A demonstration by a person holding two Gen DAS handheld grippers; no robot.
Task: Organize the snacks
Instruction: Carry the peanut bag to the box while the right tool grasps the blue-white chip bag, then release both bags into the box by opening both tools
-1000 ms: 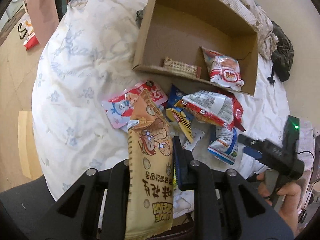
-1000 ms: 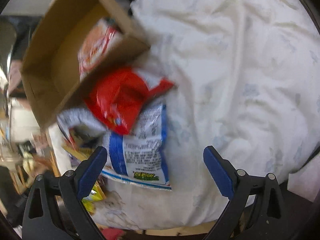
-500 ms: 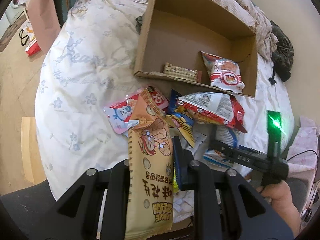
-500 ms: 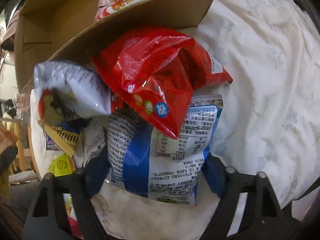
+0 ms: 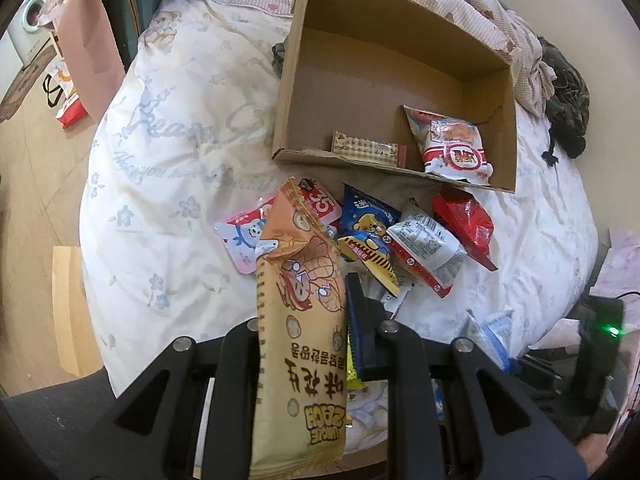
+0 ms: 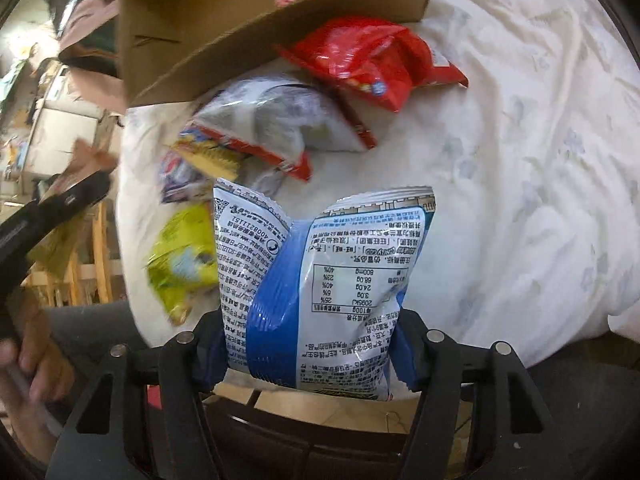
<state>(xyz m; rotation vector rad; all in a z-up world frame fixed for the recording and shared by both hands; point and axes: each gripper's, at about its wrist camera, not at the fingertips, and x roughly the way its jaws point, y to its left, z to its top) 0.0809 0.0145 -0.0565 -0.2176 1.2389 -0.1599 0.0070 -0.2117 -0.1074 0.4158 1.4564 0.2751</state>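
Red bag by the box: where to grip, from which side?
Grip the red bag at its crimped seam end pointing away from the box, coming from above on the open bedding side. That end lies flat and free; the other side is crowded by the silver packet.

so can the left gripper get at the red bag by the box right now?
Probably not: the left gripper is shut on the tan peanut packet. The red bag itself lies uncovered.

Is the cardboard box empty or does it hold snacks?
Not empty: the cardboard box holds a wafer bar and a red-white packet.
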